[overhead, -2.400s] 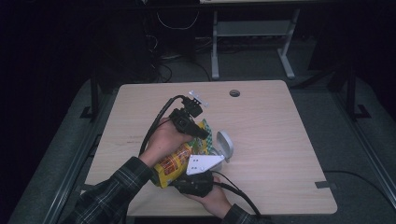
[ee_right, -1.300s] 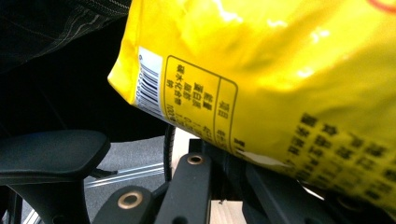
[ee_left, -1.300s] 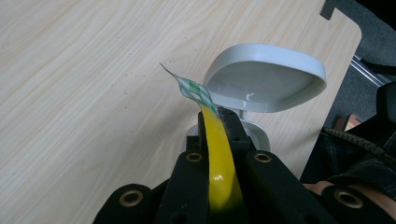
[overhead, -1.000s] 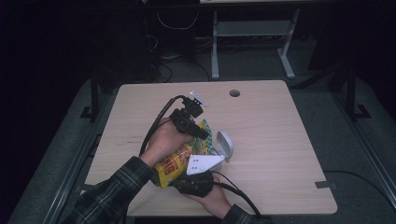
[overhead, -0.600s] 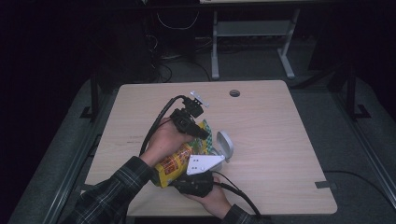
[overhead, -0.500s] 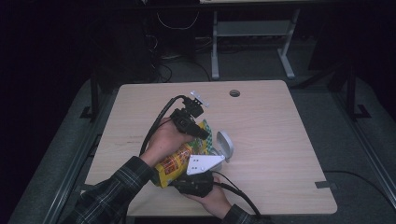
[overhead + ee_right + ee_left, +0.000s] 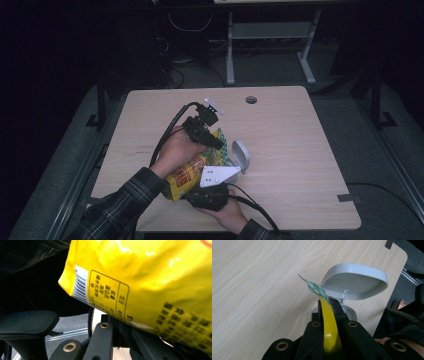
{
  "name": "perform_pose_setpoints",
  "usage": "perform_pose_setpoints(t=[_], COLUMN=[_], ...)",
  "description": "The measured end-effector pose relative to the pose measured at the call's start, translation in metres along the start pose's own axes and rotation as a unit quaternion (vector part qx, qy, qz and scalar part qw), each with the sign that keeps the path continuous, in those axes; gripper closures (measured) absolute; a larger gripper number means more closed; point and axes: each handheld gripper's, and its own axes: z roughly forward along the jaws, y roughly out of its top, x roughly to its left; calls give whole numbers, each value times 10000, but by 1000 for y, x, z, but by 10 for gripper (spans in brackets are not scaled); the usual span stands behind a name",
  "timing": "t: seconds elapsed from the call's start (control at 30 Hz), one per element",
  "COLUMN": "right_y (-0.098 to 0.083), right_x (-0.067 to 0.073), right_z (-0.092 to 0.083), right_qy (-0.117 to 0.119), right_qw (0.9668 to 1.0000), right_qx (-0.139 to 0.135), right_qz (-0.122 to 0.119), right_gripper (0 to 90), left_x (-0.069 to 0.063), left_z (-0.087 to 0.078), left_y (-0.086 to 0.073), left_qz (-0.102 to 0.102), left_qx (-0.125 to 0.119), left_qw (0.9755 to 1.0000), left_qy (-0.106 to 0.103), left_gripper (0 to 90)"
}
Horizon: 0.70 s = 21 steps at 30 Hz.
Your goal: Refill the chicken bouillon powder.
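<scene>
Nothing has shifted across the last seconds: I keep both hands parked. Left gripper (image 7: 328, 312) stays clenched on the top seam of the yellow snack bag (image 7: 187, 172), so my hold is steady and the bag hangs taut over the table (image 7: 300, 150). Right gripper (image 7: 210, 196) stays clamped on the bag's lower edge. Just beyond, the white open-lidded container (image 7: 352, 283) crowds any tear or pour.

A light wooden table (image 7: 150, 130) with rounded corners is seen. A round cable hole (image 7: 251, 99) is cut near its edge at 12 o'clock. A small white container with an open lid (image 7: 242, 156) is set near the middle.
</scene>
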Motion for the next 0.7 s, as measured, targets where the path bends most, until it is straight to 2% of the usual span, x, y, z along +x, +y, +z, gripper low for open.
perform_pose_setpoints(t=[0.7], right_y=[1], right_x=[0], right_z=[-1], right_qy=[18], right_qw=[10000], right_qx=[-32], right_qz=[26], right_gripper=[900], left_x=[-2], left_z=[1], left_y=[3], left_qz=[15], left_qx=[61], left_qw=[10000], left_qy=[40], left_gripper=[899])
